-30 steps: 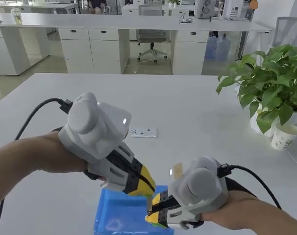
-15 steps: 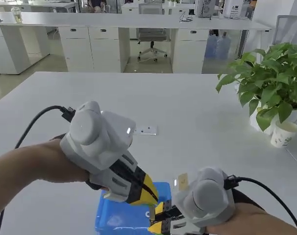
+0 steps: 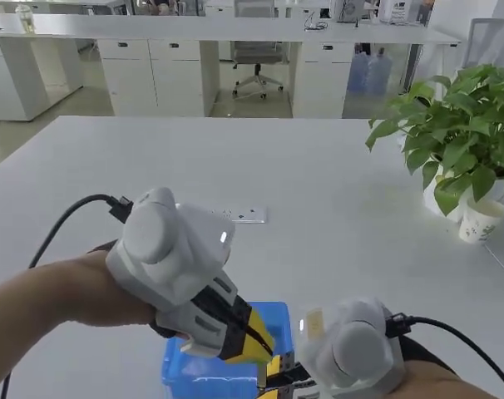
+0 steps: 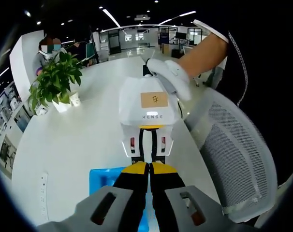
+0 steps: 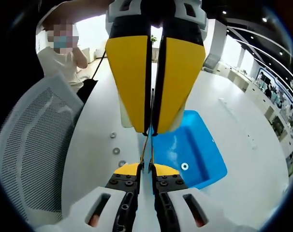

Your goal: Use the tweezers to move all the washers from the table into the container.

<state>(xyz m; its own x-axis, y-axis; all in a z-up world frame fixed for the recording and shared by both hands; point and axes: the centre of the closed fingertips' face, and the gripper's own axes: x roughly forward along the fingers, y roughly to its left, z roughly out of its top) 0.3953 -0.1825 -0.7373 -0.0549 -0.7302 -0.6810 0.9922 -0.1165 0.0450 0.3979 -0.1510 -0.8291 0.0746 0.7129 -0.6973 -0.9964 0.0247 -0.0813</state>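
Spotting three small silver metal washers [image 5: 116, 151] on the white surface [image 5: 95, 126], just beside the blue plastic container [image 5: 200, 147]; one more washer [image 5: 184, 166] inside. Could drop or twist the thin metal tweezers [image 5: 148, 151] by slackening either grip during a handover. Pinched nearly shut on them from opposite ends, tips almost meeting: left tool [image 5: 153, 131], right tool [image 5: 146, 170].

Office surroundings
We noted a leafy potted plant [image 3: 464, 141] with a paper cup [image 3: 482, 227] just beside it, a flat white strip [image 3: 245, 215] well apart, and an office chair [image 3: 256, 71] between white desks [image 3: 152, 79] behind.
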